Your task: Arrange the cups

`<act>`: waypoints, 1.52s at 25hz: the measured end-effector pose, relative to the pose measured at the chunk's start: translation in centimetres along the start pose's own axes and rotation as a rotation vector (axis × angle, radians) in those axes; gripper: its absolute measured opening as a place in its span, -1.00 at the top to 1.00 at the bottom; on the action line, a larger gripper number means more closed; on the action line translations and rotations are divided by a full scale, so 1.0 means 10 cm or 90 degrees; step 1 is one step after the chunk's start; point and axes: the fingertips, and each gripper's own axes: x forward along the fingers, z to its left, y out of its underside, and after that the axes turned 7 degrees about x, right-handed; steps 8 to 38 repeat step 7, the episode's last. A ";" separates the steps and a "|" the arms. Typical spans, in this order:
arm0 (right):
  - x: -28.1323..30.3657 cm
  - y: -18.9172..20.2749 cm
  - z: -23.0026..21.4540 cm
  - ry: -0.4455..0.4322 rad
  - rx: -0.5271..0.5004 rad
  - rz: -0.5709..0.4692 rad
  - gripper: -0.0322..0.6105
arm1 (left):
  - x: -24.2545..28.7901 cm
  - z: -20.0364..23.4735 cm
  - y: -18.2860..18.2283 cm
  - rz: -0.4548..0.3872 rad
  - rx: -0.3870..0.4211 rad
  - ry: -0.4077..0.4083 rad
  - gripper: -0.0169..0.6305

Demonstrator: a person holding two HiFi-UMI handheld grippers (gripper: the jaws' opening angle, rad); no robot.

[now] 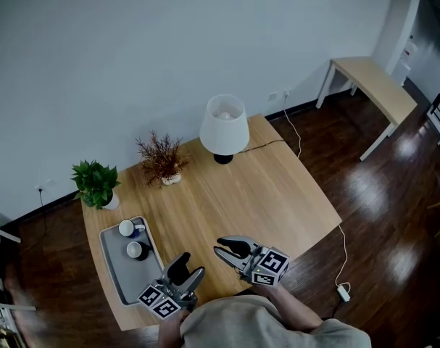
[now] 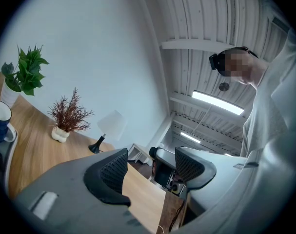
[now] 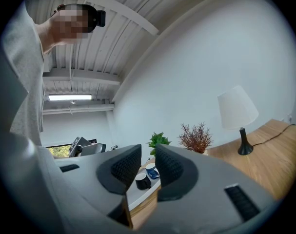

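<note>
Looking down in the head view, a grey tray (image 1: pixel 112 270) lies on the desk (image 1: pixel 263 187) with both cups upright on it: a blue cup (image 1: pixel 130 228) toward the tray's far end and a black cup (image 1: pixel 137 250) just nearer, close together but apart. The left gripper (image 1: pixel 188 267) hovers just off the tray's near right corner, while the right gripper (image 1: pixel 223 249) hangs farther right of the tray, so the left is the nearer one. In the left gripper view, the left gripper (image 2: pixel 150 162) has its jaws wide apart and empty, and the blue cup (image 2: pixel 0 118) sits at the far left margin, well off their line. In the right gripper view, the right gripper (image 3: pixel 148 165) keeps a narrow empty gap between its jaws, and through it the black cup (image 3: pixel 142 181) and blue cup (image 3: pixel 151 170) show on the tray (image 3: pixel 138 195), straight ahead but well apart. Nearness favours the left; aim likely favours the right.
</note>
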 end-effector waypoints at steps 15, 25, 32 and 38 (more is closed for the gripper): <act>0.03 0.01 0.05 -0.004 -0.006 0.005 0.57 | -0.05 0.01 -0.02 -0.003 0.001 -0.001 0.00; 0.03 0.01 0.05 -0.004 -0.006 0.005 0.57 | -0.05 0.01 -0.02 -0.003 0.001 -0.001 0.00; 0.03 0.01 0.05 -0.004 -0.006 0.005 0.57 | -0.05 0.01 -0.02 -0.003 0.001 -0.001 0.00; 0.03 0.01 0.05 -0.004 -0.006 0.005 0.57 | -0.05 0.01 -0.02 -0.003 0.001 -0.001 0.00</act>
